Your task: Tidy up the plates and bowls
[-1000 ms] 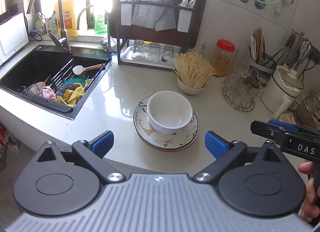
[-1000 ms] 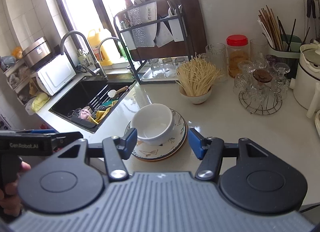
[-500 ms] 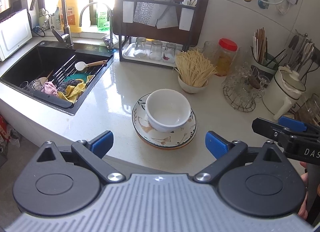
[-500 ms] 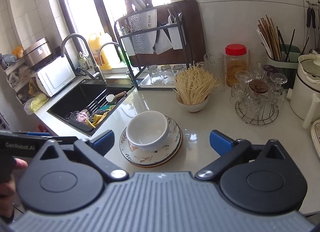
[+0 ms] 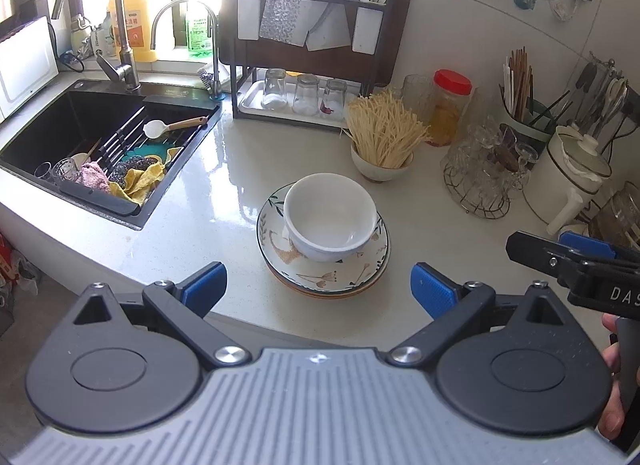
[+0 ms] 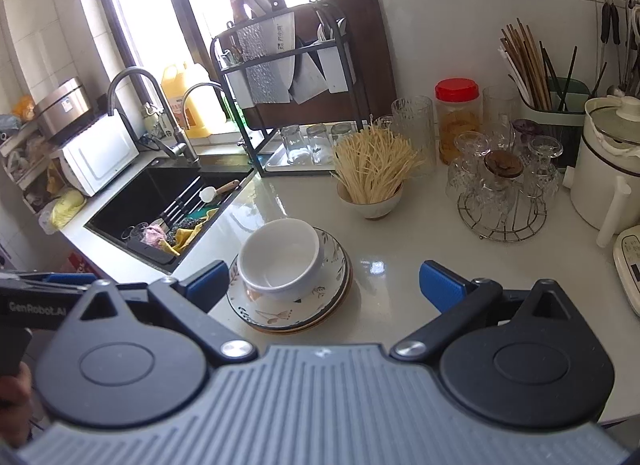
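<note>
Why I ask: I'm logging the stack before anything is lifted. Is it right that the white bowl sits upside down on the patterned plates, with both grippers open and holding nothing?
Not quite: the white bowl sits upright, its hollow inside showing in the left wrist view. The rest holds: it rests on the patterned plates, and the left gripper and right gripper are open and hold nothing.

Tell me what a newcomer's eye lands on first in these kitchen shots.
The white bowl sitting in the stack of floral plates at the middle of the counter draws the eye first, framed by the open blue-padded left gripper and right gripper. Just behind it stands a small bowl bristling with dry noodles. To the left, the black sink holds crumpled cloths and a white spoon.
</note>
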A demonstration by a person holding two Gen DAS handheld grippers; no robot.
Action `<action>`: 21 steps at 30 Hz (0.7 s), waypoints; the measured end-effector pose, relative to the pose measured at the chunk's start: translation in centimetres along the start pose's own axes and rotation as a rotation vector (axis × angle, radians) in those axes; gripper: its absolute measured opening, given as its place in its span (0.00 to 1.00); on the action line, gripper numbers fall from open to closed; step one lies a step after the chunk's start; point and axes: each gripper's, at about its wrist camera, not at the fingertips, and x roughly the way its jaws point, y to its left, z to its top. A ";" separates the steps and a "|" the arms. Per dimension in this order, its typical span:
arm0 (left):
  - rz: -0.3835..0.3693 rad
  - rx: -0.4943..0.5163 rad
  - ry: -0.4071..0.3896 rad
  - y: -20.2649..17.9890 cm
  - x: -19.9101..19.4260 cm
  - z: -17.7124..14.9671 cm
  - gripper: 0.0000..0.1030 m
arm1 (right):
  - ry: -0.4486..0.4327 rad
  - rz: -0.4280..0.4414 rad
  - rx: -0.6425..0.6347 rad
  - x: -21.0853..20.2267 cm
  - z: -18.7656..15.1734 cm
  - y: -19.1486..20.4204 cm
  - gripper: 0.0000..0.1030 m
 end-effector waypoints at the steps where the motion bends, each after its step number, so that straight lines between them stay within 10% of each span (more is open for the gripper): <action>1: -0.001 0.000 -0.001 0.0 0.0 0.0 0.97 | 0.002 0.001 0.002 0.0 0.0 0.0 1.00; 21: 0.020 -0.007 0.002 -0.5 0.5 0.1 0.97 | 0.009 -0.021 0.027 0.2 0.2 -0.5 1.00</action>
